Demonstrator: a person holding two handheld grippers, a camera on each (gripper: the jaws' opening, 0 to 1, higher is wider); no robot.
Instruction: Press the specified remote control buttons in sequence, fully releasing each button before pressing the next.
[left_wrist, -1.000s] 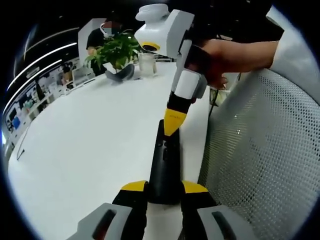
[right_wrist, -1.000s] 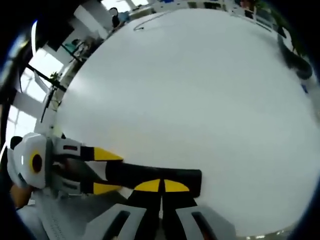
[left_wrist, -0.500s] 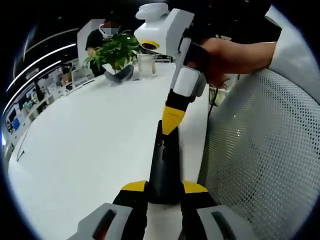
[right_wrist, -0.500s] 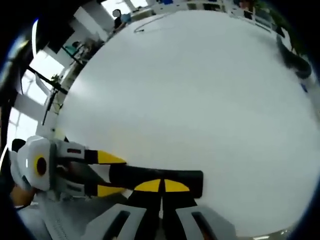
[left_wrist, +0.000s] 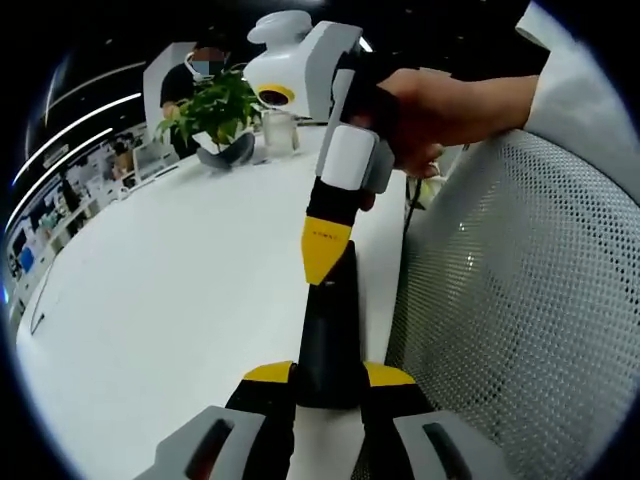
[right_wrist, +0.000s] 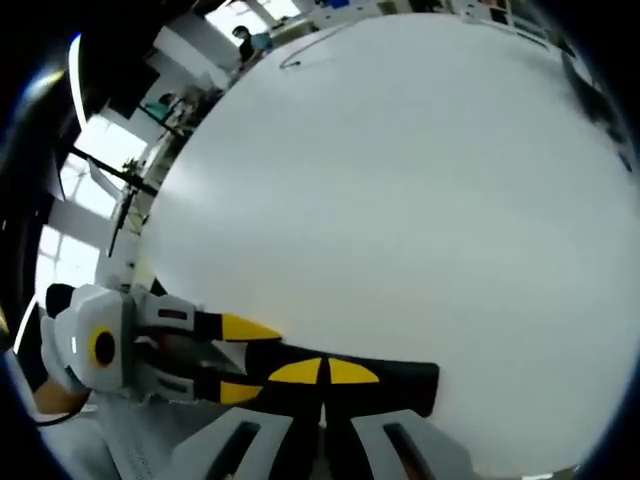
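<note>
Right gripper (left_wrist: 322, 262) tip now lifted above remote (left_wrist: 328, 340), left gripper (left_wrist: 328, 372) still clamping it

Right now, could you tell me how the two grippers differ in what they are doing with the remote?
The left gripper is shut on the remote at its near end, with a jaw on each side. The right gripper is shut on nothing, its tips pointing down over the remote's face. Both have yellow-tipped jaws.

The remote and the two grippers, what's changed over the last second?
The right gripper, jaws shut, has travelled down the black remote toward the end clamped by the left gripper; its tip now sits nearer mid-body. The left gripper stays shut on the remote, which still lies on the white table.
</note>
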